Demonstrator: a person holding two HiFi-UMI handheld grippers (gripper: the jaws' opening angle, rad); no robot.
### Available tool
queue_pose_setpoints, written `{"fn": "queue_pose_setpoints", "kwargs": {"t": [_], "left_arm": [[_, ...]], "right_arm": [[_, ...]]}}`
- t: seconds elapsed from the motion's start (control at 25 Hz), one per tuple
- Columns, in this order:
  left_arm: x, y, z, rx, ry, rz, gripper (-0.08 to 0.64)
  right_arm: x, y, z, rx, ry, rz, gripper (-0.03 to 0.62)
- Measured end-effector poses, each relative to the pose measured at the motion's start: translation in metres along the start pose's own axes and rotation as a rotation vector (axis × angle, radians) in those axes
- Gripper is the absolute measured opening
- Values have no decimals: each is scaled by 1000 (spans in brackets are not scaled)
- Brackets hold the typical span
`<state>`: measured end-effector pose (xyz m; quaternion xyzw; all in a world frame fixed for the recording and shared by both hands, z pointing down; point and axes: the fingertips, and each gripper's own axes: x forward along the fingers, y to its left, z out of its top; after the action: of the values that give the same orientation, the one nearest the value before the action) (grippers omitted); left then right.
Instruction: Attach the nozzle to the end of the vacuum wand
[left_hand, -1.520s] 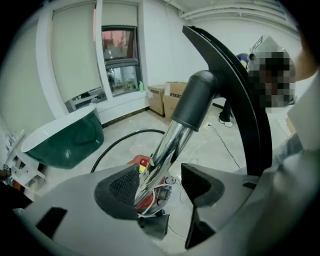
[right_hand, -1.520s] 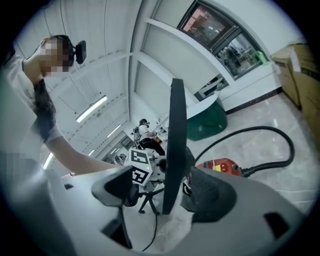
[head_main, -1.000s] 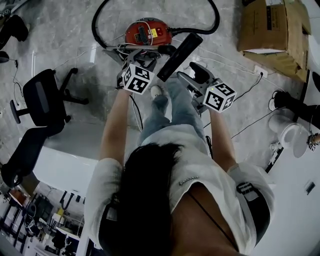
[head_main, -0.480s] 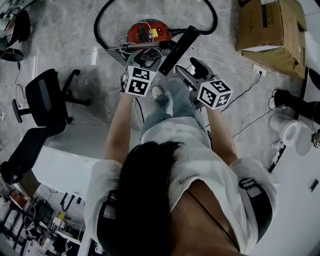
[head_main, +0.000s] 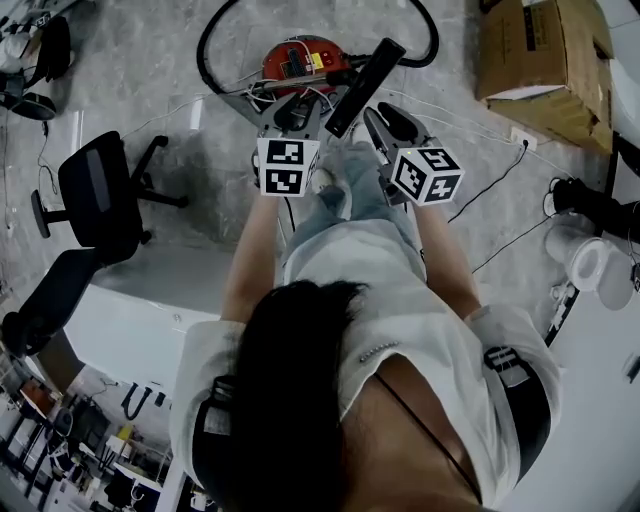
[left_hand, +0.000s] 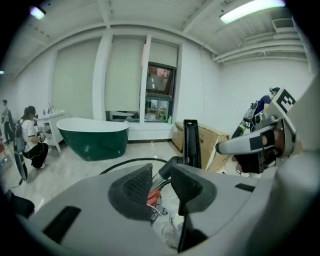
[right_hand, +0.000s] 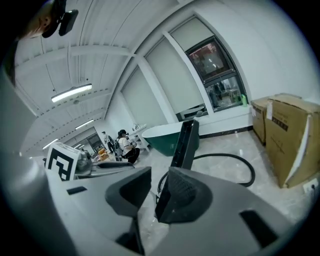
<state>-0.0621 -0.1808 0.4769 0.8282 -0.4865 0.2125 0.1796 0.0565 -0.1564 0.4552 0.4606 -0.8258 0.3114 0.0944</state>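
Observation:
The long black nozzle stands tilted up over the floor in front of the red vacuum cleaner. In the left gripper view the nozzle rises upright just beyond the jaws, with the black wand end at its foot. My left gripper hangs left of the nozzle and my right gripper right of it. Both have just been closing. The left gripper keeps a narrow gap with nothing between the pads. The right gripper likewise holds nothing, with the nozzle ahead.
The black hose loops behind the vacuum, and thin cables trail over the floor. Cardboard boxes stand at the back right, an office chair at the left, a white table at the near left. A green bathtub stands farther off.
Both grippers have moved up the picture and closer together beside the nozzle, and their marker cubes have turned. The nozzle still stands between them.

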Motion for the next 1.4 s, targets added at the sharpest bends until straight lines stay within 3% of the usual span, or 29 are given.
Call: {"fn": "queue_pose_setpoints", "kwargs": {"t": [0.08, 0.4, 0.6, 0.92, 1.16, 1.4], "left_arm": [[-9, -3, 6, -11, -32, 17, 87], [-24, -20, 18, -93, -75, 72, 6], [-30, -22, 20, -124, -67, 88, 3], [-47, -20, 24, -117, -79, 161, 2], [-57, -25, 28, -164, -119, 121, 3], [-59, -26, 19, -140, -74, 123, 3]], "right_arm": [[-2, 5, 1, -4, -8, -9, 79], [-6, 14, 5, -45, -32, -32, 32], [-6, 24, 11, -89, -47, -39, 15], [-2, 34, 14, -177, -1, -150, 15], [1, 46, 6, -214, 30, -163, 15], [1, 51, 4, -219, 25, -181, 15]]}}
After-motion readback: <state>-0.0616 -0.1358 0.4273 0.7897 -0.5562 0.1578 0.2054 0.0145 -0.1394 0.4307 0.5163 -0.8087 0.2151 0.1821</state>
